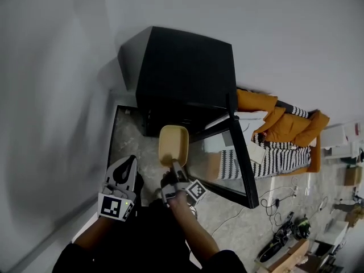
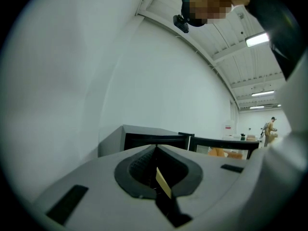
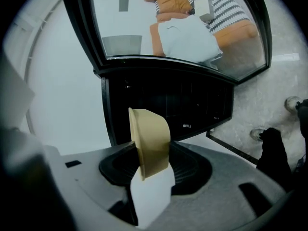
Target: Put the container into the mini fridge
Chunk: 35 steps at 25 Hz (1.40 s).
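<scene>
A tan, shallow container is pinched by its rim in my right gripper, which is shut on it. In the right gripper view the container stands on edge between the jaws of the right gripper, just in front of the dark inside of the black mini fridge. The fridge stands against the white wall, and its glass door is swung open to the right. My left gripper hangs to the left of the container, shut and holding nothing. From the left gripper the fridge shows low ahead.
An orange sofa with striped cushions sits right of the fridge. Cables and tools lie on the marbled floor at lower right. The white wall runs along the left. A shoe shows at the right.
</scene>
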Each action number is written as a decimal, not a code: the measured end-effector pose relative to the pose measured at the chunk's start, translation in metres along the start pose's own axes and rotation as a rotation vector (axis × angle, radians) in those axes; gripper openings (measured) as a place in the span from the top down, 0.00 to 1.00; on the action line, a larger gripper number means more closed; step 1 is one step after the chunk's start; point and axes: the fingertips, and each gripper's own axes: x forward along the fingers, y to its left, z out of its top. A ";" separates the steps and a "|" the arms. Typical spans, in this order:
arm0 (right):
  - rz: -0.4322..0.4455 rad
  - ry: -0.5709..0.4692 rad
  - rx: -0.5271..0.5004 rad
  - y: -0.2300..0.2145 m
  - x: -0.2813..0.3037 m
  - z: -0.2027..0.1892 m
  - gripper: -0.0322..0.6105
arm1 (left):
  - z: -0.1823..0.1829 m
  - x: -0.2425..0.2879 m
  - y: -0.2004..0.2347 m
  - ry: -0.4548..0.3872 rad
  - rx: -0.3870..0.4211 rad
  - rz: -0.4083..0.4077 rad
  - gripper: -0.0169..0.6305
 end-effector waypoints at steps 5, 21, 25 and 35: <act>-0.031 -0.022 0.004 -0.021 0.025 0.013 0.69 | -0.004 0.011 0.002 -0.008 -0.005 -0.024 0.97; -0.048 -0.038 0.023 -0.085 0.100 0.052 0.69 | -0.021 0.024 0.008 -0.038 -0.020 0.019 0.97; -0.052 -0.064 0.038 -0.101 0.114 0.067 0.69 | -0.028 0.027 0.005 -0.036 -0.023 0.013 0.97; -0.072 -0.067 -0.004 -0.134 0.155 0.091 0.69 | -0.046 0.038 -0.003 -0.013 -0.042 -0.013 0.97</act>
